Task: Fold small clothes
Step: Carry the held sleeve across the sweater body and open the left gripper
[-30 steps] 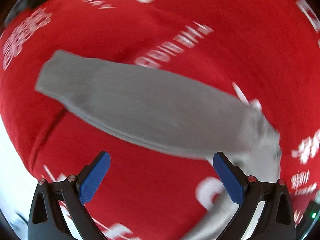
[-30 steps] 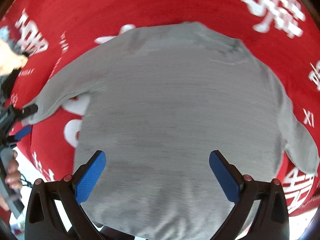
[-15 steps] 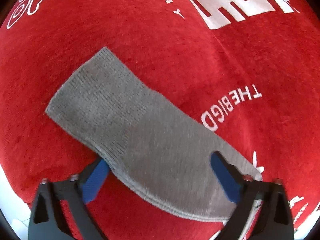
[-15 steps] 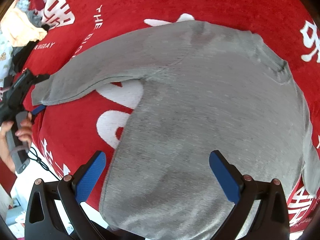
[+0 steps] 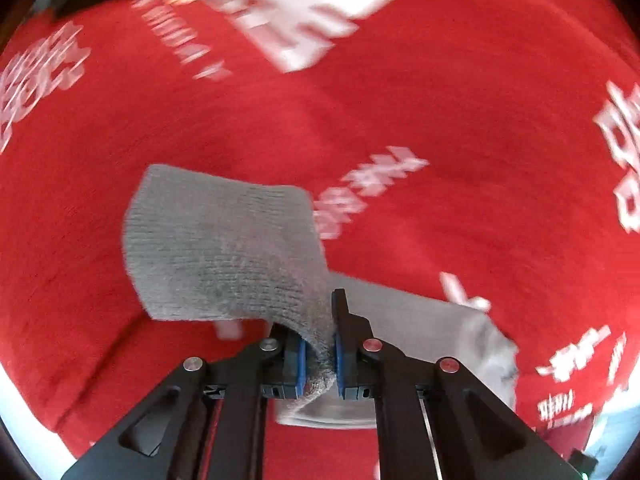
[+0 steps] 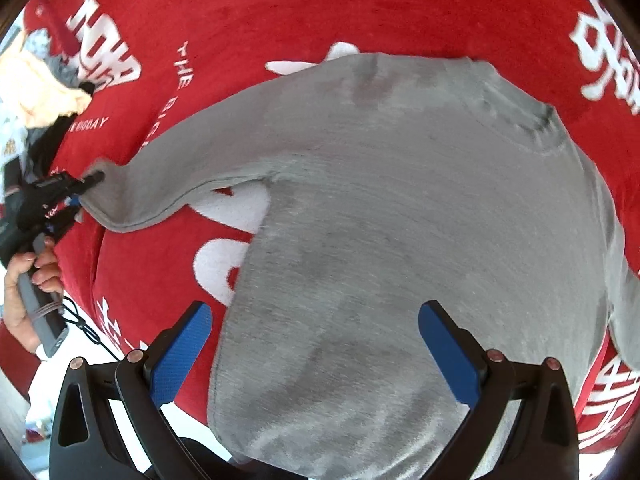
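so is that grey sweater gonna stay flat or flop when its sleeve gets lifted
Likely floppy: the sleeve already drapes and curls where the left claw pinches it. The grey sweater looks like soft knit, so it should sag rather than hold shape. It is probably light, and may drag across the red cloth.

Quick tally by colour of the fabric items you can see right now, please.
Grey: 1, the sweater
Red: 1, the printed cloth under it
Mixed colours: 1, the clothes heap at the far left edge, too bunched to count apart
Total: 3
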Available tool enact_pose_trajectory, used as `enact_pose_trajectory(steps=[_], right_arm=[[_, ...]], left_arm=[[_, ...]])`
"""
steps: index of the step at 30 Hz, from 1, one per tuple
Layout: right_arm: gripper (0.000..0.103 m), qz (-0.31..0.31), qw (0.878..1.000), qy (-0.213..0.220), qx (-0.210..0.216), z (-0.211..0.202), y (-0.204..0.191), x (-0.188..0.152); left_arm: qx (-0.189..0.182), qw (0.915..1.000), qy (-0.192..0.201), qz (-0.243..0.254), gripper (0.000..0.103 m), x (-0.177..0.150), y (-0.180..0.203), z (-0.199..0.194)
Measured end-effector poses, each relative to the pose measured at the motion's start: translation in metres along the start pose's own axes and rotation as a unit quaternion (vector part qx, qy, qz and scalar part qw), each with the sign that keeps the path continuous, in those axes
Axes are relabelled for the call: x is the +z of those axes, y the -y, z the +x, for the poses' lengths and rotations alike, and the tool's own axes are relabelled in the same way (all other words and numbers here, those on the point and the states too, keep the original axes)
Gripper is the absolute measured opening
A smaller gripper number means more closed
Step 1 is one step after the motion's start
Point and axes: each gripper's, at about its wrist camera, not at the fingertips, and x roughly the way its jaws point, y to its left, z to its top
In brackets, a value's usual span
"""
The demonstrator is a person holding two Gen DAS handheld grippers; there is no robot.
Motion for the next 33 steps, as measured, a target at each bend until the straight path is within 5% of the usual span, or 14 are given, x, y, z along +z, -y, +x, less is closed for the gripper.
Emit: enact_pose_trajectory(steps=[8, 15, 18, 23, 24, 27, 28, 33], right_arm=[[0.103, 0.042, 0.999, 0.022, 0.007, -0.026, 0.073, -0.008], [0.103, 0.113, 0.993, 0.046, -0.009, -0.053, 0.172, -0.026], [0.103, 0.15, 0.987, 0.049, -0.018, -0.056, 0.215, -0.038], [0.103, 0.208, 0.977, 0.04, -0.028, -0.045, 0.272, -0.065], [0.103, 0.216, 0.975, 0.037, -0.028, -0.043, 0.278, -0.068], [0.103, 0.234, 0.971, 0.033, -0.027, -0.038, 0.293, -0.075], [0.103, 0.236, 0.971, 0.035, -0.026, -0.037, 0.296, -0.074], [0.103, 0.214, 0.975, 0.055, -0.01, -0.04, 0.288, -0.051]], left_arm=[[-0.111, 0.9857, -0.005, 0.127, 0.011, -0.033, 0.171, 0.007], [-0.166, 0.9537, -0.084, 0.236, 0.011, -0.142, 0.31, 0.062], [-0.15, 0.9412, -0.115, 0.28, 0.011, -0.19, 0.339, 0.093], [-0.068, 0.926, -0.155, 0.337, 0.012, -0.255, 0.355, 0.142], [-0.047, 0.9227, -0.156, 0.349, 0.018, -0.263, 0.354, 0.145], [-0.022, 0.9199, -0.145, 0.364, 0.053, -0.269, 0.349, 0.136], [-0.017, 0.9196, -0.139, 0.367, 0.057, -0.268, 0.349, 0.131], [0.008, 0.9231, -0.105, 0.37, 0.058, -0.226, 0.326, 0.094]])
